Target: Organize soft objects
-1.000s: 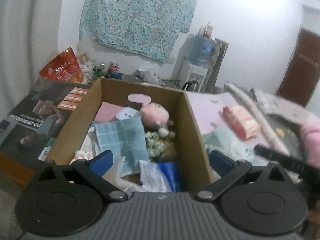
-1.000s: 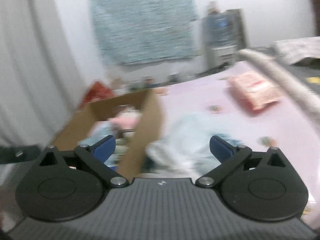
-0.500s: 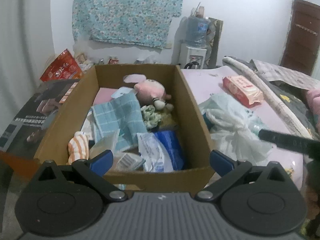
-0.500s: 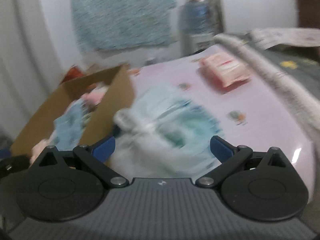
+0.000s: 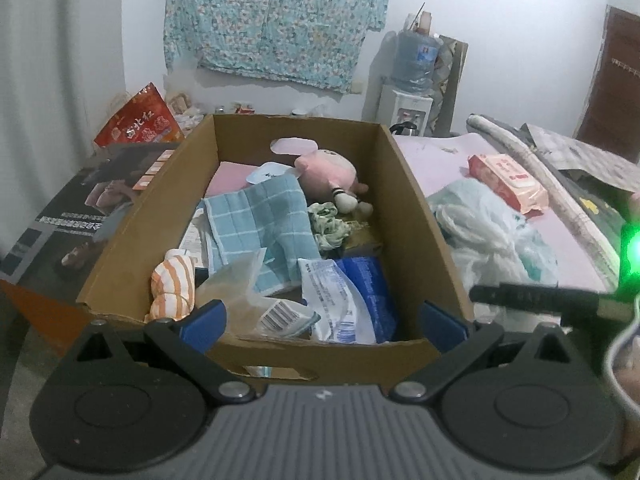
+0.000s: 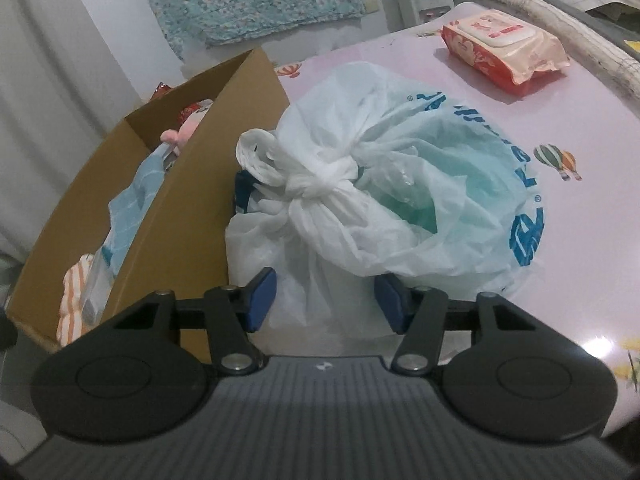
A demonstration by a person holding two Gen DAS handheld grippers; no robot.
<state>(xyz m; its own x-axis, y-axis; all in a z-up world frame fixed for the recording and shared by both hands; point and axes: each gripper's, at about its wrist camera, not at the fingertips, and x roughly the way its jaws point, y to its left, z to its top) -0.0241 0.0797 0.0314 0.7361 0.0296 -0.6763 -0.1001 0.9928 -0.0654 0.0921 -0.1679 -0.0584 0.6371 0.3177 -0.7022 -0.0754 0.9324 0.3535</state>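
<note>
An open cardboard box [image 5: 400, 184] holds a pink plush toy [image 5: 328, 168], a blue checked towel [image 5: 260, 220], an orange striped cloth [image 5: 174, 284] and a blue-and-white packet [image 5: 348, 296]. My left gripper [image 5: 322, 320] hangs open over the box's near edge with nothing between its fingers. A knotted white plastic bag [image 6: 400, 184] with something teal inside lies on the pink surface against the box wall [image 6: 180, 216]. My right gripper [image 6: 326, 304] is low at the bag's near end. Its jaws are closing with loose plastic between them, not visibly squeezed. The bag [image 5: 492, 232] also shows right of the box.
A red pack of wet wipes [image 6: 504, 48] lies beyond the bag on the pink cover [image 6: 580, 240]. A rolled grey mat [image 6: 560, 40] runs along the right side. A dark printed board [image 5: 80, 208] and a red bag [image 5: 140, 124] sit left of the box.
My right gripper has dropped down onto the plastic bag and its jaws have narrowed around the bag's near end. My left gripper has sunk a little toward the box's near edge.
</note>
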